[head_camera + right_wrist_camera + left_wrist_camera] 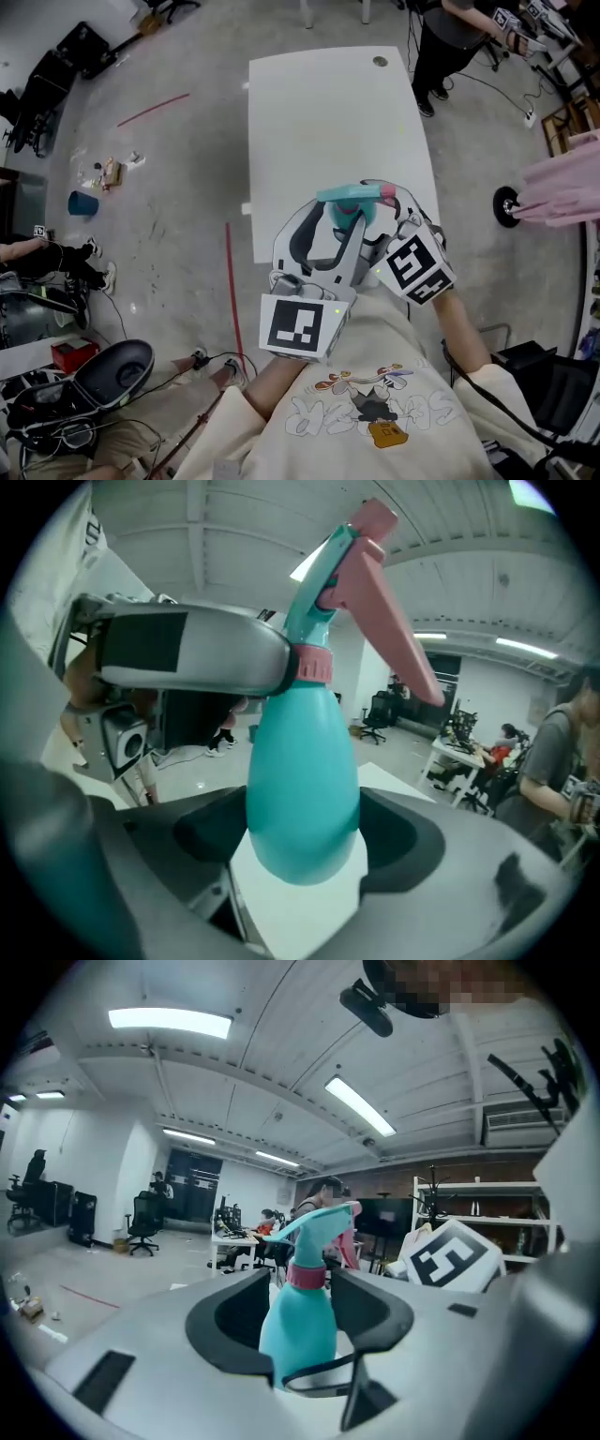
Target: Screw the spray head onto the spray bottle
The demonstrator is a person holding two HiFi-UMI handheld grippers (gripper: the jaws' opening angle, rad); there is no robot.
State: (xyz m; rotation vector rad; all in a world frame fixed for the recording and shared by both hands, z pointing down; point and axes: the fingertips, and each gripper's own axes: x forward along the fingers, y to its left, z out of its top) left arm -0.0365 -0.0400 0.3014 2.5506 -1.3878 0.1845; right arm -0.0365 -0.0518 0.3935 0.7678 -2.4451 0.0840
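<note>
Spray bottle [302,789] sits between the jaws of my right gripper [305,841]. Both pads press on its teal belly and hold it up over the white table [328,122]. Its spray head [349,564] stands above my jaws on the pink collar [314,665], with the pink trigger slanting down to the right. My left gripper [298,1307] faces the bottle from the other side. Its jaws stand wide, with the bottle's neck between them and one jaw just beside the collar.
</note>
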